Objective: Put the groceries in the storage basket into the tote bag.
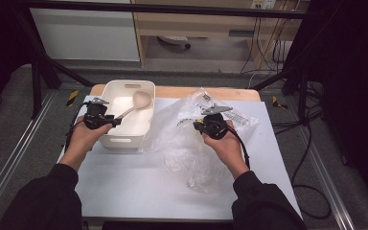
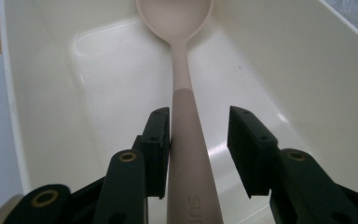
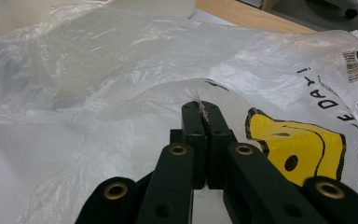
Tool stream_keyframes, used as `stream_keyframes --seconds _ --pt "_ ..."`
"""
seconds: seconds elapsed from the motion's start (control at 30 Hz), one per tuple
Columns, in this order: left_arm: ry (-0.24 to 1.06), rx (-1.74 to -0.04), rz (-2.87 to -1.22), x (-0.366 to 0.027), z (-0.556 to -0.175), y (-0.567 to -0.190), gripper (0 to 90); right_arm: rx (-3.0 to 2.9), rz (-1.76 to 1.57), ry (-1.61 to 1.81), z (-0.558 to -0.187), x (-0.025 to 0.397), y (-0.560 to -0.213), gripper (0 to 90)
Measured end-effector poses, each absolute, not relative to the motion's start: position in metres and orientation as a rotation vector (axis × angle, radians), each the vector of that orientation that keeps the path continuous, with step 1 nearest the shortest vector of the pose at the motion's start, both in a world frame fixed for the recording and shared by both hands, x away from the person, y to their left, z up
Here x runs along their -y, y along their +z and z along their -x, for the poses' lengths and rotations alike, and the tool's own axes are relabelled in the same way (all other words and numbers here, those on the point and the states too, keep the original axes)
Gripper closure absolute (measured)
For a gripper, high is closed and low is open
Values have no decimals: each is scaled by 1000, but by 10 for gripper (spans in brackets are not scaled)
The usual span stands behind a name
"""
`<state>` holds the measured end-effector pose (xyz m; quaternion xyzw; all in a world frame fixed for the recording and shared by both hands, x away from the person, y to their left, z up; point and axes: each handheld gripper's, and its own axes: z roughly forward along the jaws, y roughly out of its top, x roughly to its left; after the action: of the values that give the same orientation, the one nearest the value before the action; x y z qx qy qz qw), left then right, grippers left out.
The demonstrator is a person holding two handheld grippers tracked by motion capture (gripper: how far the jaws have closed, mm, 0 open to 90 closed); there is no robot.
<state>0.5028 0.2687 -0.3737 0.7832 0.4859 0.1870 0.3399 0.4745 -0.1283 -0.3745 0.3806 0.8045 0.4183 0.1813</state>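
Over the white bin [image 1: 126, 115], at ten o'clock on the table: spoon [image 1: 136, 103] between the spread jaws of the left gripper [image 2: 198, 135], touching only one. Best lowered bowl-first, then released fully. At two o'clock, right gripper [image 3: 204, 120] pinching the plastic bag [image 1: 191, 139]; worth holding steady.

Spoon [image 2: 186, 140] handle end cut off by bottom edge; bag [image 3: 270, 70] print partly cropped.
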Motion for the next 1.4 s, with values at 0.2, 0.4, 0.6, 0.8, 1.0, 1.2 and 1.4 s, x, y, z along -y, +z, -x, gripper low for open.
stream_keyframes --seconds 0.2,0.4,0.6,0.8,1.0,1.2,1.4 --pt "485 -1283 -2046 -270 -504 -378 608 -2273 -1075 1180 -474 129 -374 900" --pt "477 -1288 -2041 -269 -505 -380 614 -2274 -1074 1182 -474 130 -375 900" --pt "484 -1302 -2041 -270 -506 -381 607 -2275 -1089 1182 -473 132 -380 900" --pt "470 -1307 -2047 -271 -507 -382 689 -2277 -1090 1180 -472 133 -380 900" --pt "471 -1314 -2047 -271 -507 -382 694 -2273 -1088 1182 -473 133 -380 900" --pt "519 -1309 -2056 -270 -503 -378 697 -2275 -1086 1179 -472 133 -380 900" --pt "545 -1302 -2008 -277 -497 -373 699 -2277 -1087 1178 -473 133 -380 900"
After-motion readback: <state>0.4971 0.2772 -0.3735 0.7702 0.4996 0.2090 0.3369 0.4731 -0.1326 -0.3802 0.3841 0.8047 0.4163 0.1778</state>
